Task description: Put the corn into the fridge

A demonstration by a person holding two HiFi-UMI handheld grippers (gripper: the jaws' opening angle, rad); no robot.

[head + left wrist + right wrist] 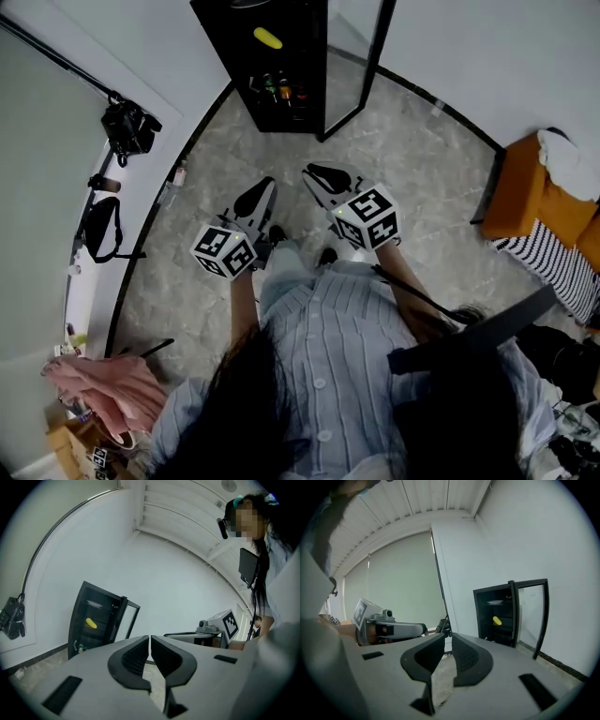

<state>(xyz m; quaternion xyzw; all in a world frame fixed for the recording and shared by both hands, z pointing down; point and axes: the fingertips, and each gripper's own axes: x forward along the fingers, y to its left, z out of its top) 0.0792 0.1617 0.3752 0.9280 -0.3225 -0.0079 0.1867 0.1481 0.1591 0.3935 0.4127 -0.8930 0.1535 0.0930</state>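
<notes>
The yellow corn [267, 37] lies on a shelf inside the small black fridge [225, 33]; it also shows in the left gripper view as the corn [91, 623] and in the right gripper view as the corn [497, 620]. The fridge's glass door [373, 61] stands open. Both grippers are held a few steps back from the fridge, side by side above the floor. My left gripper [265, 184] is shut with nothing in it, its jaws nearly touching [150, 637]. My right gripper [319, 172] is also shut and empty [447, 634].
Several bottles [277, 89] stand low in the fridge, and a plate [494, 602] sits on its top shelf. An orange seat [525, 192] with striped cloth [553, 267] is at the right. A black bag [129, 127] hangs on the left wall; pink cloth [103, 389] lies below.
</notes>
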